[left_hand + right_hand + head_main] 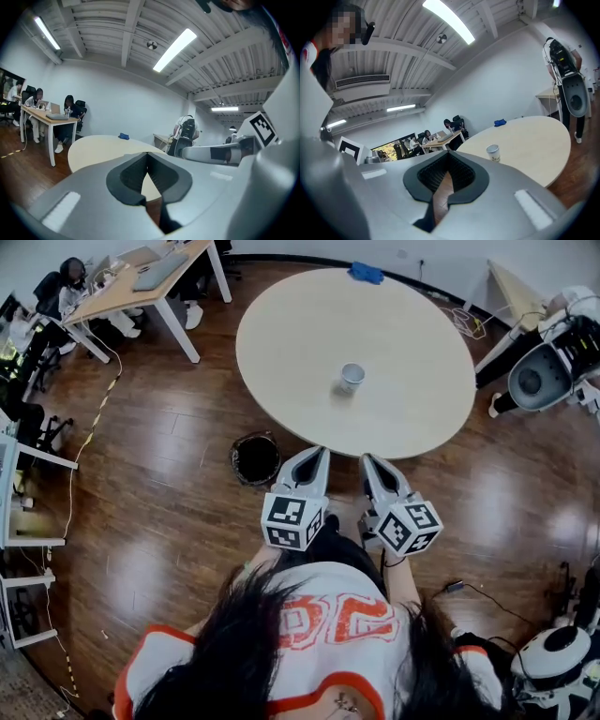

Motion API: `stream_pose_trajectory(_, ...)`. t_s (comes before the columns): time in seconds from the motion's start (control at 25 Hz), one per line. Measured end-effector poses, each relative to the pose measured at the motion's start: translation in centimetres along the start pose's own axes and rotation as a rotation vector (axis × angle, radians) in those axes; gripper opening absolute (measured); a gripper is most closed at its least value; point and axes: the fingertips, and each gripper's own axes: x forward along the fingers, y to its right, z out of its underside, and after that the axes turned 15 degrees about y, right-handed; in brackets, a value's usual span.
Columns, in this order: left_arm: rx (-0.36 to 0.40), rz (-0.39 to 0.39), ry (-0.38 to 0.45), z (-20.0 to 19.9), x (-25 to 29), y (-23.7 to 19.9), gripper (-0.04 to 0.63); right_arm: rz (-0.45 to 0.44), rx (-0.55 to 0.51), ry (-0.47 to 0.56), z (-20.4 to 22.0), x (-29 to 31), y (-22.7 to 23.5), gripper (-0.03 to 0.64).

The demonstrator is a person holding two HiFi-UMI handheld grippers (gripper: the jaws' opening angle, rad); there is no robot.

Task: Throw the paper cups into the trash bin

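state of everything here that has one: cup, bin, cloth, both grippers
paper cup: upright on the round table, mouth up, not held
trash bin: on the floor beside the table, open top, dark inside, contents not clear
blue cloth: lying bunched at the table's far edge
left gripper: jaws shut, nothing between them
right gripper: jaws shut, nothing between them
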Motion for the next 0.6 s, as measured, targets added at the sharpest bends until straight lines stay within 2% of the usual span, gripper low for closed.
stream_pose_trajectory(0.16, 0.001, -0.028, 0.022, -0.1, 2.3, -0.1, 0.000, -0.030, -0.005, -0.013, -1.0, 1.6, 1.8, 0.002)
stream_pose_trajectory(0.6, 0.006, -0.065, 0.018, 0.3, 5.1, -0.6, 0.000, -0.065, -0.005, -0.040, -1.4, 3.9, 4.2, 0.002)
